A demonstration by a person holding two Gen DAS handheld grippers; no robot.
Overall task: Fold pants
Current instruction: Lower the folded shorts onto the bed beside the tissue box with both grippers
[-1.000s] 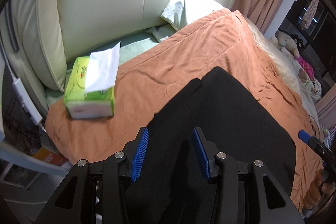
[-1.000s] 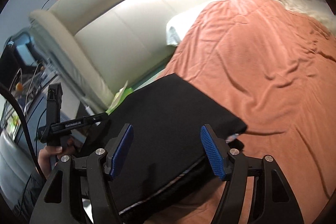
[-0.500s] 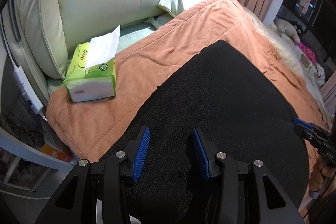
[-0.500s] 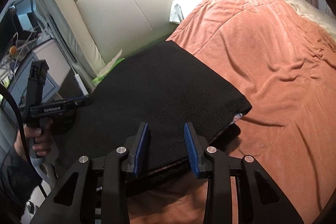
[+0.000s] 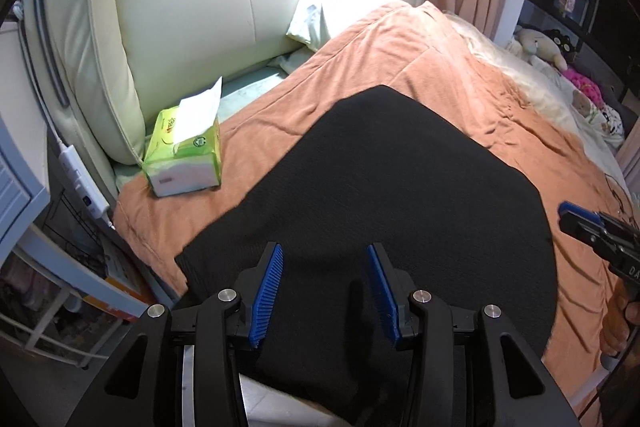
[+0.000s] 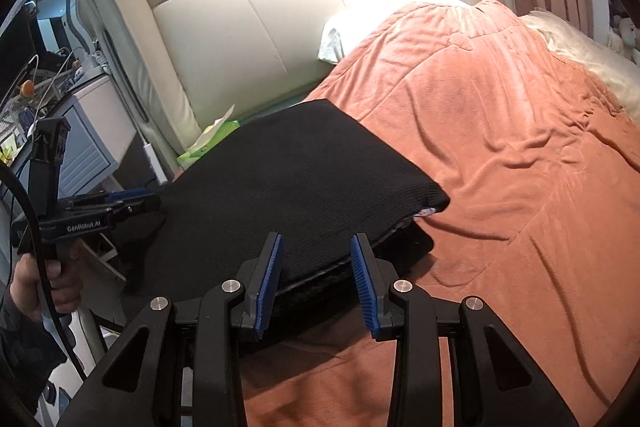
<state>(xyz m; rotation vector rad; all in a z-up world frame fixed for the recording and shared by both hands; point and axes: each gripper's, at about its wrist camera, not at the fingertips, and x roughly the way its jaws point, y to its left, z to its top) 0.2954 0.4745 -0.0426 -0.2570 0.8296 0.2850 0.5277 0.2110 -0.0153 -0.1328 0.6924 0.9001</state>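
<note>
Pants [image 6: 288, 187] folded, left tongs [image 6: 132, 201] marked "GenRobot.AI"

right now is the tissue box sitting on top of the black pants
No, the tissue box sits on the orange blanket near the headboard, apart from the black pants, with bare blanket between them.

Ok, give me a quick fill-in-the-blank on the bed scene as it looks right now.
1. The folded pants are ____ in colour.
2. They lie on an ____ blanket.
3. The green tissue box sits on the blanket near the cream ____.
4. A white ____ sticks up from that box.

Missing: black; orange; headboard; tissue
</note>
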